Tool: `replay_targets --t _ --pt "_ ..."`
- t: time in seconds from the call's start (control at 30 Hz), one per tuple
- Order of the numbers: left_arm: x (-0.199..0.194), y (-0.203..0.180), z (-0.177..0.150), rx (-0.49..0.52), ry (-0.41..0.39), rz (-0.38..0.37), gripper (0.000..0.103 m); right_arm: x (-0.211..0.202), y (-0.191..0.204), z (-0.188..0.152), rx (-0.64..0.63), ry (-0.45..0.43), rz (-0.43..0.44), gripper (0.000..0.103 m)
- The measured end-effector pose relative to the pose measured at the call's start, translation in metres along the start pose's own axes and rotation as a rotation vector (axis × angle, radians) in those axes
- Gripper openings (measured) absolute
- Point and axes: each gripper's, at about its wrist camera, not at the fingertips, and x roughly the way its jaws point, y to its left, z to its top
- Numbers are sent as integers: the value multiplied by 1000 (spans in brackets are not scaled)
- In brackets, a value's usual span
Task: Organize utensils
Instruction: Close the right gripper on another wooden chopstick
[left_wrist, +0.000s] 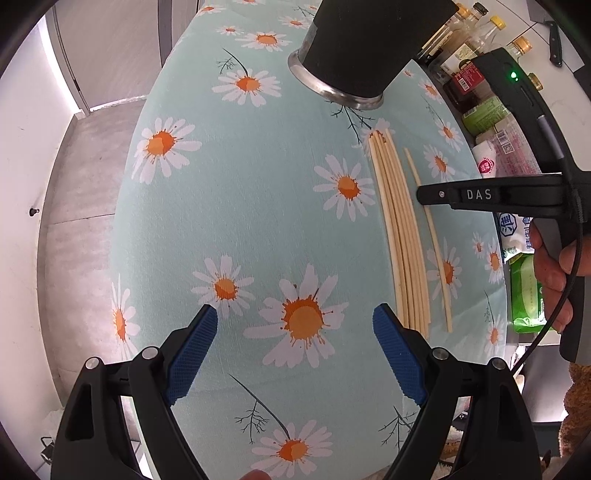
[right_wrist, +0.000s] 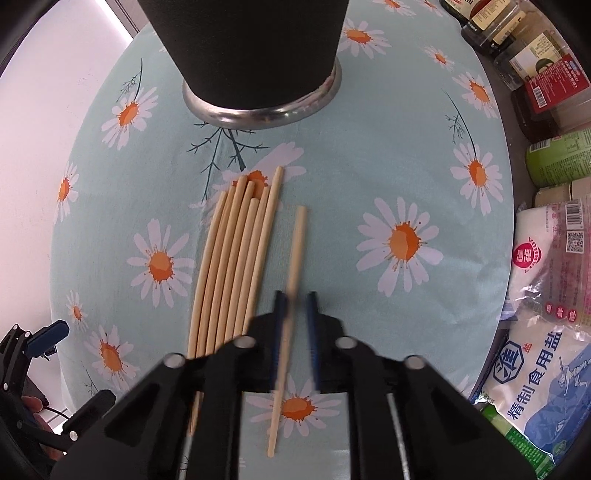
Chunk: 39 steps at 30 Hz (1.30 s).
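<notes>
Several pale wooden chopsticks (right_wrist: 232, 266) lie in a bundle on the daisy-print tablecloth (right_wrist: 369, 166). A single chopstick (right_wrist: 297, 243) lies apart, just to their right. My right gripper (right_wrist: 295, 295) points down over this single chopstick, its blue pads drawn narrow on either side of it, shut on it. A black utensil holder (right_wrist: 251, 48) with a metal rim stands beyond the bundle. In the left wrist view my left gripper (left_wrist: 295, 312) hovers open and empty over the cloth, left of the bundle (left_wrist: 402, 236). The right gripper (left_wrist: 421, 194) reaches in from the right onto the single chopstick (left_wrist: 437, 258).
Sauce bottles (left_wrist: 476, 48), jars and a red-labelled box (right_wrist: 554, 81) line the table's right side. A white salt bag (right_wrist: 546, 369) and green packets (left_wrist: 528, 295) lie there too. A knife (left_wrist: 555, 40) hangs on the far wall. The table's left edge drops to grey floor (left_wrist: 85, 184).
</notes>
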Motion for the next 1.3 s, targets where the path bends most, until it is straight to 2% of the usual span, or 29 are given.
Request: replay_targets --t 0.27,0.47,0.5,0.57,0.9,1.1,1.3 --pt "1 -7 9 -7 17 -12 84 -4 -21 -1 33 -1 71 6" --pt "7 -22 34 -14 64 -46 84 -19 -43 -14 84 -21 188 6" --pt "8 -23 37 -18 67 -47 84 -22 -47 -17 88 -29 231 6" --pt "14 -29 49 -19 83 -25 84 -28 -54 -22 90 -46 279 6" --pt "53 -50 90 -28 180 64 82 -50 -81 -51 126 -114 353 6" --pt "55 -62 94 13 171 178 58 -56 -98 -60 141 -118 365 6" --pt "56 -60 94 -2 161 186 57 -59 -101 -61 142 -123 378 6"
